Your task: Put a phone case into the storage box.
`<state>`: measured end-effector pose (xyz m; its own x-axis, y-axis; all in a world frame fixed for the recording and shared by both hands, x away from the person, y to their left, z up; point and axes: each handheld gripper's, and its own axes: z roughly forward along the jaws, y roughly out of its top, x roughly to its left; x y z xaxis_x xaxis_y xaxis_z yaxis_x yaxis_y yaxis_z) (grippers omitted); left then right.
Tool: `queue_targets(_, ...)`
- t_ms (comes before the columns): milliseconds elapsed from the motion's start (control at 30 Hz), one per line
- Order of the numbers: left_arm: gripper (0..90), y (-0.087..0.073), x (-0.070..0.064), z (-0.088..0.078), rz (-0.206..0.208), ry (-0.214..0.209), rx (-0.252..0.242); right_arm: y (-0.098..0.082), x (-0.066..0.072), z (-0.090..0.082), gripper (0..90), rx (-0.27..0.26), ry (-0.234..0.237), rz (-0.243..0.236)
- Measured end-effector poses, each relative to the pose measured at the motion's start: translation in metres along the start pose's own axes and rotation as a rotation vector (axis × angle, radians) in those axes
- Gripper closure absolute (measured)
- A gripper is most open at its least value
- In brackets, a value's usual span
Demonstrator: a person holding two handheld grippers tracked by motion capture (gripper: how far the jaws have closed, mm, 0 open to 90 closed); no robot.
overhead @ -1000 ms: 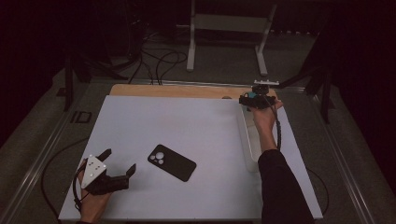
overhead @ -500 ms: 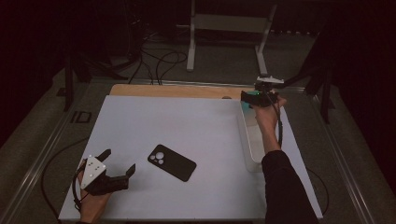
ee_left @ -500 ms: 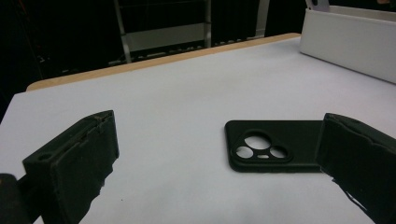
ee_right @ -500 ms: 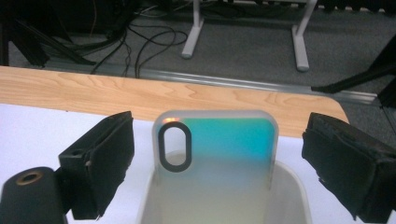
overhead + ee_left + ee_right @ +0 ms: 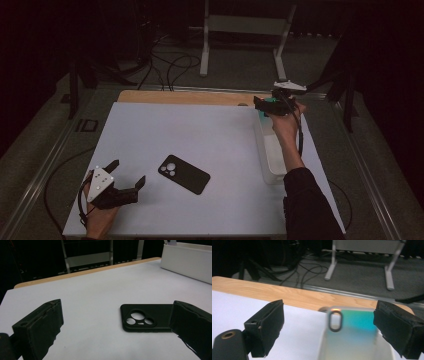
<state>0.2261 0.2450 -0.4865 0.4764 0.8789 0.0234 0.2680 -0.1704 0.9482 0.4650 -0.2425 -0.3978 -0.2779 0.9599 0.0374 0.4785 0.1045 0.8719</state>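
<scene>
A black phone case (image 5: pixel 184 174) lies flat, camera cutout up, on the white table sheet (image 5: pixel 200 130). My left gripper (image 5: pixel 128 171) rests open at the near left, with the black phone case (image 5: pixel 146 317) just ahead and to the right of its jaws. My right gripper (image 5: pixel 261 106) hovers open at the far end of a long white bin (image 5: pixel 270 150). Between its jaws (image 5: pixel 328 312) stands a shiny teal phone-shaped piece (image 5: pixel 354 320) with an oval hole, close to the right jaw. I cannot tell whether they touch.
The white bin (image 5: pixel 185 262) runs along the table's right side. A wooden table edge (image 5: pixel 185 97) shows beyond the sheet. Behind it are floor cables (image 5: pixel 170 65) and a metal stand (image 5: pixel 240 30). A person's right sleeve (image 5: pixel 305 205) lies along the near right.
The right gripper has shifted slightly at the bin's far end. The left gripper and the black case have stayed put.
</scene>
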Motion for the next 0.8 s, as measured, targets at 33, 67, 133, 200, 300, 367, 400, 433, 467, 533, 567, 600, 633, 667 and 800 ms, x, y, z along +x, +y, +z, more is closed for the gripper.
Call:
queue_targets(33, 0.0, 0.000, 0.000, 0.000, 0.000, 0.000, 0.000, 0.000, 0.000, 0.000, 9.7, 0.000, 0.000, 0.000)
queue_targets(67, 0.0, 0.000, 0.000, 0.000, 0.000, 0.001, 0.000, 0.001, 0.003, -0.002, 9.7, -0.008, 0.009, -0.004)
queue_targets(133, 0.0, 0.000, 0.000, 0.000, 0.001, 0.002, 0.000, 0.001, 0.012, -0.008, 9.6, -0.023, 0.037, -0.029)
queue_targets(200, 0.0, 0.000, 0.000, 0.000, 0.002, 0.002, 0.001, 0.001, 0.017, -0.011, 9.6, -0.036, 0.057, -0.044)
queue_targets(300, 0.0, 0.000, 0.000, 0.000, 0.002, 0.002, 0.000, 0.000, 0.024, -0.017, 9.6, -0.054, 0.078, -0.067)
queue_targets(367, 0.0, 0.000, 0.000, 0.000, 0.000, 0.003, 0.002, -0.002, 0.028, -0.020, 9.6, -0.067, 0.091, -0.080)
queue_targets(400, 0.0, 0.000, 0.000, 0.000, 0.002, 0.003, 0.000, -0.003, 0.030, -0.022, 9.6, -0.070, 0.100, -0.079)
queue_targets(433, 0.0, 0.000, 0.000, 0.000, 0.002, 0.003, 0.000, -0.003, 0.030, -0.022, 9.6, -0.070, 0.100, -0.079)
queue_targets(467, 0.0, 0.000, 0.000, 0.000, 0.004, 0.003, 0.000, -0.003, 0.031, -0.024, 9.6, -0.076, 0.109, -0.080)
queue_targets(533, 0.0, 0.000, -0.001, 0.000, 0.002, 0.004, 0.001, -0.005, 0.034, -0.030, 9.6, -0.094, 0.135, -0.076)
queue_targets(567, 0.0, 0.000, -0.001, 0.000, 0.002, 0.003, 0.001, -0.006, 0.036, -0.032, 9.6, -0.100, 0.145, -0.074)
queue_targets(600, 0.0, 0.000, -0.001, 0.000, 0.002, 0.003, 0.001, -0.007, 0.037, -0.034, 9.6, -0.109, 0.156, -0.075)
queue_targets(633, 0.0, 0.000, -0.001, 0.000, 0.002, 0.003, 0.002, -0.009, 0.039, -0.038, 9.6, -0.115, 0.171, -0.080)
queue_targets(667, 0.0, 0.000, -0.001, 0.001, 0.003, 0.003, 0.003, -0.010, 0.041, -0.040, 9.6, -0.121, 0.177, -0.079)
queue_targets(800, 0.0, 0.000, -0.001, 0.000, 0.006, 0.005, 0.001, -0.016, 0.050, -0.051, 9.6, -0.149, 0.223, -0.094)
